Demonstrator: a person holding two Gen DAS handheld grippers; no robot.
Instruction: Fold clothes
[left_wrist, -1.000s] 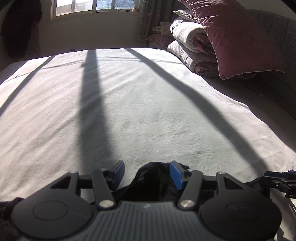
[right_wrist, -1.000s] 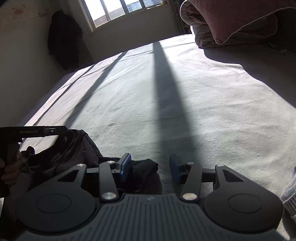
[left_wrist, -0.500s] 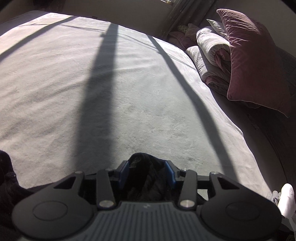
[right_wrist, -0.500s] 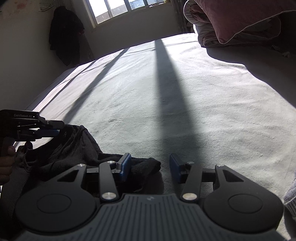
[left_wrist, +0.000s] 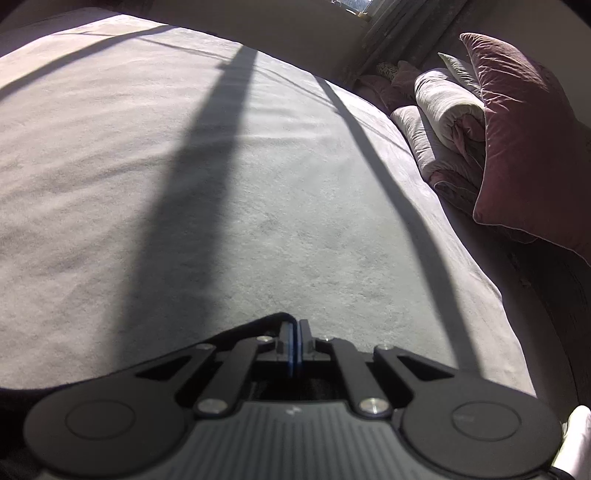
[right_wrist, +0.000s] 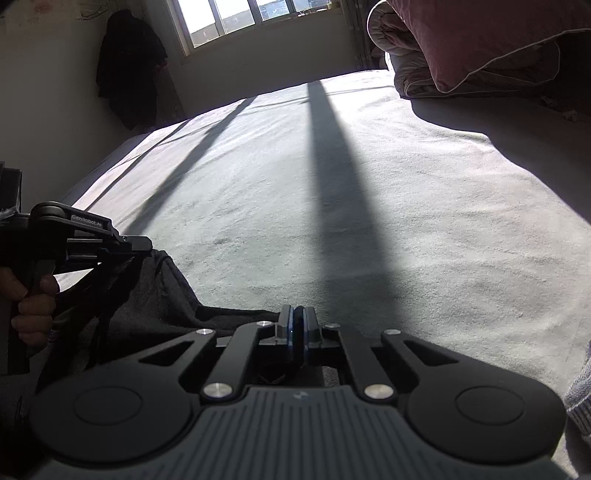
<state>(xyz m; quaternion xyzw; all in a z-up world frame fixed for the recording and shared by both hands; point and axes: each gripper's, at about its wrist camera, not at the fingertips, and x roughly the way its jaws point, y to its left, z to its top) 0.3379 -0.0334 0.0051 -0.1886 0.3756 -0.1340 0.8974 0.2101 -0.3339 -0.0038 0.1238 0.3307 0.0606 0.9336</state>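
"GenRobot.AI" on left gripper (right_wrist: 142, 243)

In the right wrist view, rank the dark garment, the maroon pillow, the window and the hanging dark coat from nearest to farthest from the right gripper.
1. dark garment: pinched in the right gripper, spreading left.
2. maroon pillow: upper right, at the bed's head.
3. and 4. hanging dark coat, far left corner, and window, on the back wall: both lie beyond the bed, too close to call.

Black claw (right_wrist: 297, 326) — blue pads, silver screws, ribbed grey housing, white "GenRobot.AI" lettering — bare fingers (right_wrist: 35, 306).
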